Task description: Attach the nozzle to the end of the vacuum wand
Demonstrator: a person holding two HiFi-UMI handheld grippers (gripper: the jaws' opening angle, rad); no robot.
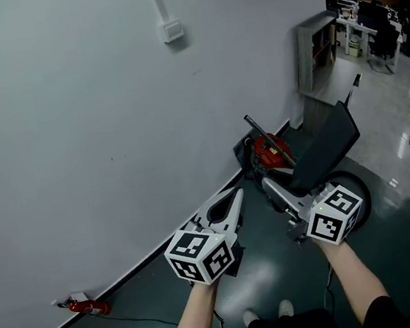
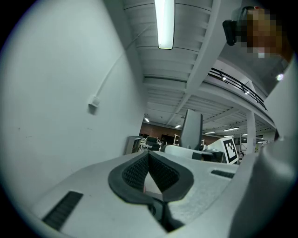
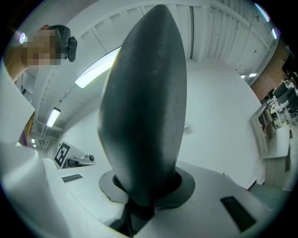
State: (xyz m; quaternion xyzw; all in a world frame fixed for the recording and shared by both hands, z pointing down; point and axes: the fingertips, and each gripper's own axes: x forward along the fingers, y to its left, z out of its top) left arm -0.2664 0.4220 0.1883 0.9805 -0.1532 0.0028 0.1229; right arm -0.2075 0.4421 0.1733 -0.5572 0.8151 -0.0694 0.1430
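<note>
- A plain white wall was seen meeting a dark, glossy floor; an open work area with desks was seen far off at the upper right.
- Both forearms were held out forward from the body, with the two grippers side by side and roughly level, aimed at the foot of the wall.
- The left gripper was closed completely, its ribbed pads meeting at the tips, and nothing was gripped between them.
- The right gripper was clamped on the nozzle, a broad dark grey piece. It was gripped at its narrow end, with the jaws kept partly apart by it.
- In the head view, the nozzle was held just beside a red vacuum standing at the wall; whether the two touched could not be told.
- A thin dark rod was seen slanting across the vacuum.
- A small box on a conduit was fixed high on the wall, and a small red object lay at the wall's foot, well to the left.
- A grey shelf unit stood beyond the vacuum.
- A long ceiling lamp was lit overhead.
</note>
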